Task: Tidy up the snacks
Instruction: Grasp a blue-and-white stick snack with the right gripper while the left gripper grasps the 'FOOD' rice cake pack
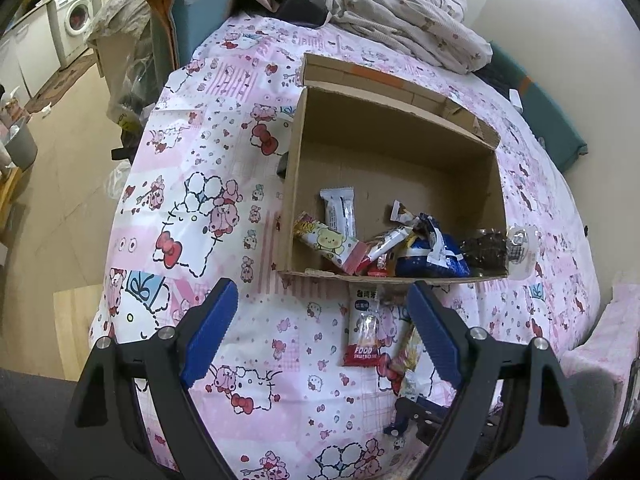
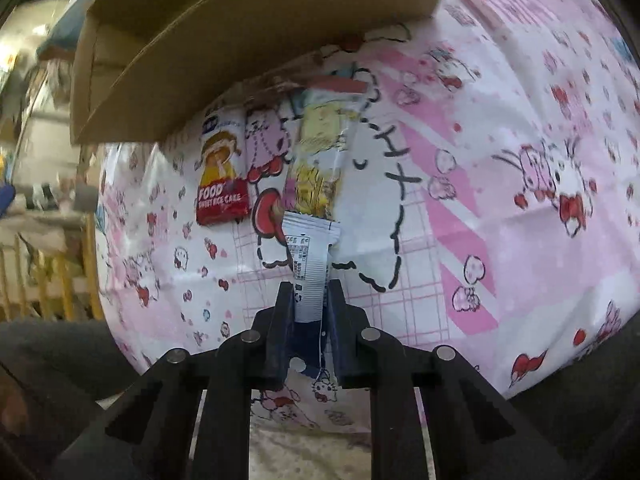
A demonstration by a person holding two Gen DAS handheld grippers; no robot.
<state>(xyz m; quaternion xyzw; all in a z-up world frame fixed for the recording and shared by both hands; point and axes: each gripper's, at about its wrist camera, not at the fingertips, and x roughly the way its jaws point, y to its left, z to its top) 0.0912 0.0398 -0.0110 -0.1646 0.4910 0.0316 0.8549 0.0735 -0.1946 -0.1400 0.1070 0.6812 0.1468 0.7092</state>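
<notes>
An open cardboard box (image 1: 295, 160) stands on a pink cartoon-print sheet (image 1: 192, 128) and holds several snack packets (image 1: 384, 240). In front of it lie a red "sweet rice cake" packet (image 1: 362, 332) and a yellow packet (image 1: 409, 354), the latter partly hidden behind a finger. My left gripper (image 1: 320, 286) hovers open above the sheet, just left of them, with nothing between its fingers. In the right wrist view my right gripper (image 2: 310, 288) is shut on the end of a white printed packet (image 2: 310, 256), close to the sheet. The rice cake packet (image 2: 222, 176), the yellow packet (image 2: 320, 160) and the box (image 2: 200, 80) lie beyond it.
Crumpled clothes (image 1: 400, 20) are piled behind the box. A clear plastic-wrapped item (image 1: 520, 244) rests by the box's right front corner. The sheet drops off at the left to a tan floor (image 1: 60, 220); a washing machine (image 1: 78, 18) stands far left.
</notes>
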